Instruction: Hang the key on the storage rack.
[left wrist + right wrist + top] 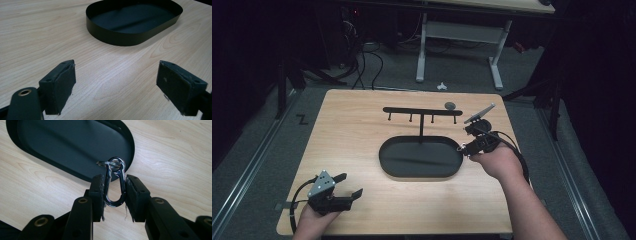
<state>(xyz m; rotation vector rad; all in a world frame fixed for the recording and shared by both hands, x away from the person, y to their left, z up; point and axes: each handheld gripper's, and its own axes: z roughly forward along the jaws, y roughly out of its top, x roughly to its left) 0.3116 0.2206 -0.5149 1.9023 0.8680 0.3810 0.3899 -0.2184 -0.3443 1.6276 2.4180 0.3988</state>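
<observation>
In the right gripper view, the right tool (115, 192) is sitting at the bottom centre of the frame with its jaws narrowed onto a silver carabiner (115, 185), the pads pressing its two long sides. The clip is standing upright between them, its rounded lower end showing below the pads and its upper end poking out above, where a small key ring (110, 163) is hanging through it. Behind it, in the upper half of the frame, the oval black tray (62, 142) is lying on the pale wooden counter (175, 157). The high view is too distant to show the carabiner, but it is giving the layout: the right tool (467, 140) is hovering at centre right, just beside the right end of the tray (384, 162), with a hand (494, 162) gripping it from below. A black hook rack (422, 111) is standing just behind the tray, with a small dark disc (450, 105) near its right end. The left tool (349, 186) is resting at the lower left of that frame, well apart from the tray. In the left gripper view the left tool (116, 85) is spreading wide with bare counter between its pads, the tray (112, 37) lying at the top of the frame.
</observation>
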